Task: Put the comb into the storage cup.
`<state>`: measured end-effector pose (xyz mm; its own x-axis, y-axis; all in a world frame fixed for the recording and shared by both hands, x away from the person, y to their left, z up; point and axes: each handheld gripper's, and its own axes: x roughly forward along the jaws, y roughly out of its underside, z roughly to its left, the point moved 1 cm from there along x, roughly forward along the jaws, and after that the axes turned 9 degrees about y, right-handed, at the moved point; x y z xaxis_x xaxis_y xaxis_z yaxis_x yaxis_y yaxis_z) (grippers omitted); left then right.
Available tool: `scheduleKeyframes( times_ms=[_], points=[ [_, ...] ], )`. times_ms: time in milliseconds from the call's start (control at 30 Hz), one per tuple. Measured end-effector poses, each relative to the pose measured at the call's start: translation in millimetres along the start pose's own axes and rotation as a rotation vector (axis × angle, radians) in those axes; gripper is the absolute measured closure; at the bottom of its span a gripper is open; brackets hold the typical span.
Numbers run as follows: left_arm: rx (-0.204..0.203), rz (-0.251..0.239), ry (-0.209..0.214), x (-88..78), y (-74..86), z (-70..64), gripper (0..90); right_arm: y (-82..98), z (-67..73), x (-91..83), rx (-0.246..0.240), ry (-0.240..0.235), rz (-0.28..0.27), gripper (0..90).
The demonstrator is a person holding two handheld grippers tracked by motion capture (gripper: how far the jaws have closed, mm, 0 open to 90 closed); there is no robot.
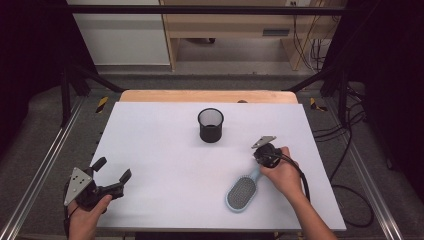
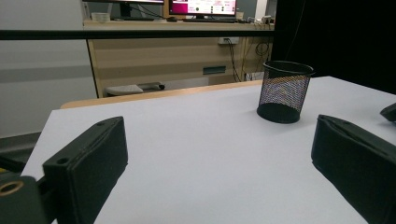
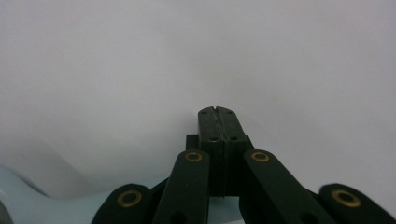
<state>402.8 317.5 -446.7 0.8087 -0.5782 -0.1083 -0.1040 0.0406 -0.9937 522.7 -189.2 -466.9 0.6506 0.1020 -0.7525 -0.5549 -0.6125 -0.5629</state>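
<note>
Brush (image 1: 242, 192) lies on the desk (image 1: 165, 150) by the right gripper (image 3: 218, 111), its fingers clenched on nothing; the left gripper (image 1: 114, 170) rests released, cup (image 1: 210, 125) beyond.

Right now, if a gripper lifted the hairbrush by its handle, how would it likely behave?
The hairbrush looks like rigid plastic, so probably stiff. Its wide oval head may make it head-heavy and droop. It lies flat on the white table, unlikely to roll; the smooth handle could slip.
</note>
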Motion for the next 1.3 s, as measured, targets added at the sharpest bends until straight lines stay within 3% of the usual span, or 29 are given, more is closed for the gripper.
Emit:
scheduleKeyframes(
  times_ms=[100, 300, 567, 833, 1300],
  points=[
    [0.002, 0.004, -0.002, 0.1, 0.4, 0.7, 3.7, 15.0, -9.5, -7.5, 0.040, -0.012, -0.004, 90.0],
    [0.008, 0.015, -0.007, 0.8, 1.5, 0.4, 3.7, 40.3, -15.0, -19.0, 0.036, -0.024, 0.028, 90.0],
    [0.009, 0.015, -0.014, -1.2, 1.8, 1.9, 3.9, 72.9, -19.1, -36.1, 0.077, -0.039, 0.011, 90.0],
    [0.014, 0.023, -0.011, -1.0, 2.4, 0.9, 3.9, 94.2, -13.3, -53.3, 0.090, -0.061, -0.008, 90.0],
    [0.014, 0.029, -0.008, -0.2, 3.2, 0.9, 3.9, 111.6, 2.7, -74.1, 0.062, -0.099, -0.020, 90.0]
  ],
)
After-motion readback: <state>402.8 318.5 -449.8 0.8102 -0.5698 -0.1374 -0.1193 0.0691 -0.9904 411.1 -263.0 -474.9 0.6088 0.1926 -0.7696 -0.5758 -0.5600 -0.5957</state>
